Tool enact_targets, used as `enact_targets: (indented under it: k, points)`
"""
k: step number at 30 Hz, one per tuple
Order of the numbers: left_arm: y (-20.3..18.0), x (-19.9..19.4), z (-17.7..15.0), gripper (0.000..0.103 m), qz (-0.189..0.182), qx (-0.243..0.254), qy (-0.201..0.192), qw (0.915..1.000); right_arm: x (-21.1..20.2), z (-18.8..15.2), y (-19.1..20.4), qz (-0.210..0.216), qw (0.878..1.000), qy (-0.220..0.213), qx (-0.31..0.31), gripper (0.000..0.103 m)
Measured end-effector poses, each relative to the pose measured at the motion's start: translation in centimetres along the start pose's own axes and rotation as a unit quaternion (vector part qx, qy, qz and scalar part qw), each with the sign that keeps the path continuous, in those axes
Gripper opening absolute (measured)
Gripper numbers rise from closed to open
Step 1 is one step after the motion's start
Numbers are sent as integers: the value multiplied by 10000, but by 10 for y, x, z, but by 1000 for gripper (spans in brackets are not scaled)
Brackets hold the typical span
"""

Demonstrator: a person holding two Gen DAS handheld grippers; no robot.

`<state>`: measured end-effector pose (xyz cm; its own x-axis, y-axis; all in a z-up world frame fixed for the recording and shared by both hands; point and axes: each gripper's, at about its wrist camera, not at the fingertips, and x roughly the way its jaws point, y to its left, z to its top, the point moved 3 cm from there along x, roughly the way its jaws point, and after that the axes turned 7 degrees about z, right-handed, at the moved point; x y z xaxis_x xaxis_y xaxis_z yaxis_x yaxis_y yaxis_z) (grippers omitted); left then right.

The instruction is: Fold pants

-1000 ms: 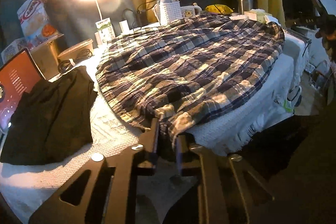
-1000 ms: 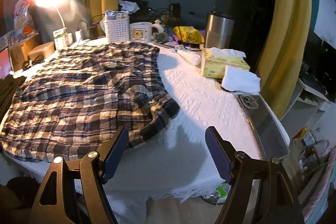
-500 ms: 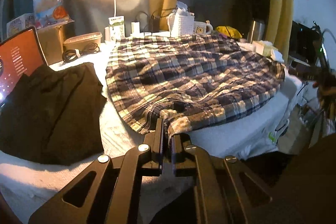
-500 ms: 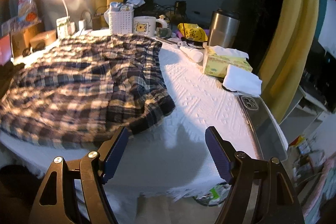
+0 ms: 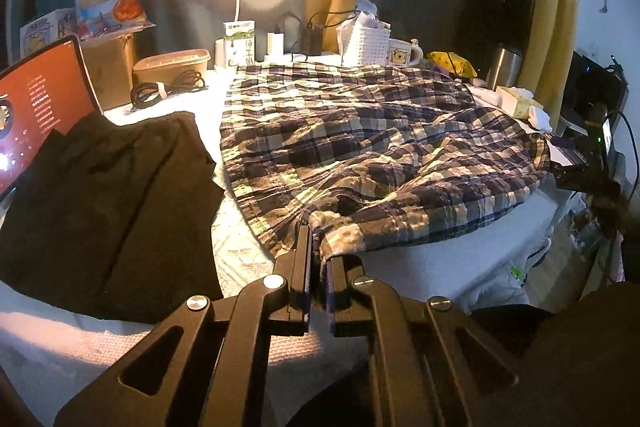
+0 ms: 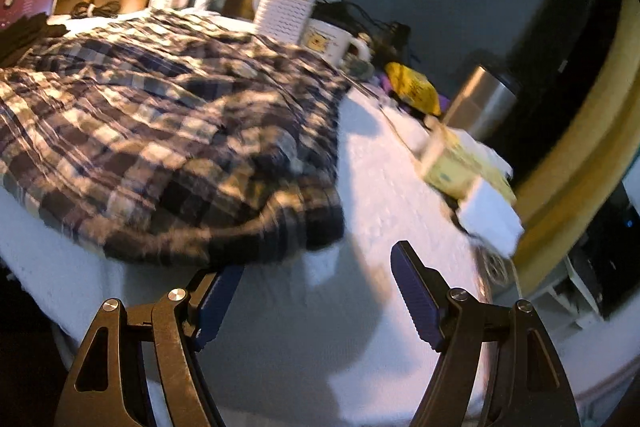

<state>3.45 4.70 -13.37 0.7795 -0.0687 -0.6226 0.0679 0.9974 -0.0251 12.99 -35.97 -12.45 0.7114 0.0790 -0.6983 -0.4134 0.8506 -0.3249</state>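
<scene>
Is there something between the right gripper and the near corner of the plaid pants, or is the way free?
Nothing visible stands in the way. The right gripper is open, and only bare white cloth lies between it and the near corner of the plaid pants. The left gripper is shut on their edge.

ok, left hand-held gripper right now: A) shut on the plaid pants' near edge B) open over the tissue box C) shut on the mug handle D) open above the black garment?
A: the left hand-held gripper has its fingers pressed together on the near edge of the plaid pants, with a fold of the cloth bunched between them.
</scene>
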Motion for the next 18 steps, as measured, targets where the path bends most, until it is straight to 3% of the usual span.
enact_targets:
  k: [4,7,11,18]
  points:
    - [-2,1,-1,4,18,13,49,10000,7,5,3,271,9996,-115,44,76]
    - [-1,2,0,4,36,6,64,10000,10,6,6,495,9986,-124,169,46]
    - [0,3,1,4,37,-7,65,10000,12,3,8,507,9984,-78,217,28]
    - [3,4,5,4,100,-53,78,9999,8,0,8,539,9976,-171,406,26]
